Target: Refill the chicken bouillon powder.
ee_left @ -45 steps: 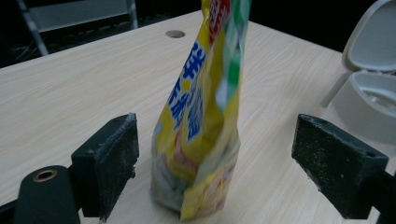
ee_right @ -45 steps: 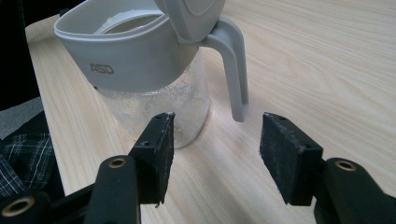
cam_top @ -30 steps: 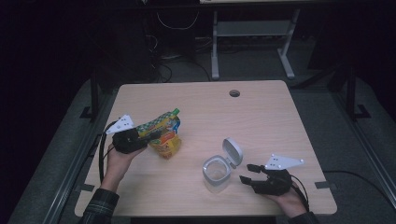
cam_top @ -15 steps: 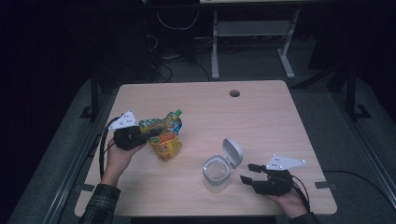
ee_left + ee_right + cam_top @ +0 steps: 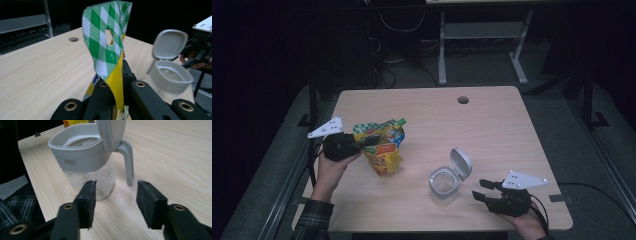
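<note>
1. Bench [image 5: 492,125]: pale wood-grain top with a round cable hole [image 5: 463,100] near the far edge.
2. Pouch [image 5: 382,147]: yellow snack bag with a green-and-white checked top, at the left of the bench. In the high view it stands tilted, its lower end at the bench surface; whether it touches I cannot tell. In the left gripper view the checked top edge [image 5: 107,37] rises straight up out of the jaws.
3. Left tongs [image 5: 362,144]: held in the person's left hand at the left edge of the bench, clamped on the top part of the pouch, jaws pressed tight against the foil.
4. Jar [image 5: 444,186]: clear container with a grey collar and a hinged grey lid [image 5: 461,162] standing open, near the bench's near edge, right of the pouch and well apart from it.
5. Right tongs [image 5: 482,190]: held in the person's right hand, just right of the jar, pointing at it. The jaws stand apart with nothing between them and have just been closing; in the right gripper view the jar [image 5: 87,162] sits just beyond the tips, untouched.
</note>
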The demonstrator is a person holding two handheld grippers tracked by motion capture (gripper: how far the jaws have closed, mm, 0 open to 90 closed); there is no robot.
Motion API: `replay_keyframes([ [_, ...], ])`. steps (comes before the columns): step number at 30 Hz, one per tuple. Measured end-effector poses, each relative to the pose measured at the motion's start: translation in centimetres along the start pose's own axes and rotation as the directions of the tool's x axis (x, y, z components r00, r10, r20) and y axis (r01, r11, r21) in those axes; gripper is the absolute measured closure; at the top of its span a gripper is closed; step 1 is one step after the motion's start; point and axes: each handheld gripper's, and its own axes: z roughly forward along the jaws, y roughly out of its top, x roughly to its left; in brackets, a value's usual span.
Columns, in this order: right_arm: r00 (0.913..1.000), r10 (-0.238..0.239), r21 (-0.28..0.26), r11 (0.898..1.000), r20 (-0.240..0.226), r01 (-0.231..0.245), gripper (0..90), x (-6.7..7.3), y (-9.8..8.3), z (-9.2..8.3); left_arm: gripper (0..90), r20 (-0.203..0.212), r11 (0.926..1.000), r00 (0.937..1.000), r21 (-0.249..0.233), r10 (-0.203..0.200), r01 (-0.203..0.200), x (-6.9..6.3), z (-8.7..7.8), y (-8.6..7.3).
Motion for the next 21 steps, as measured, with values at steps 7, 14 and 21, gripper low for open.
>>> replay_keyframes([
  [7, 0.9998, -0.008, -0.029, 1.0, -0.018, 0.008, 86.0, 0.7, 0.6, -0.5, 90.0, 0.055, 0.9999, 0.9985, -0.013, 0.004, -0.003, -1.2, -0.2, 1.3],
  [14, 0.9965, -0.055, -0.048, 0.998, -0.064, 0.051, 89.5, 2.5, 1.8, -0.6, 90.0, 0.09, 1.0, 0.9959, 0.008, 0.0, -0.001, -2.2, -0.3, 2.1],
  [21, 0.9932, -0.079, -0.07, 0.995, -0.086, 0.073, 89.5, 4.3, 3.4, -0.2, 90.0, 0.126, 0.9998, 0.992, 0.019, -0.01, 0.008, -2.6, -0.2, 2.1],
])
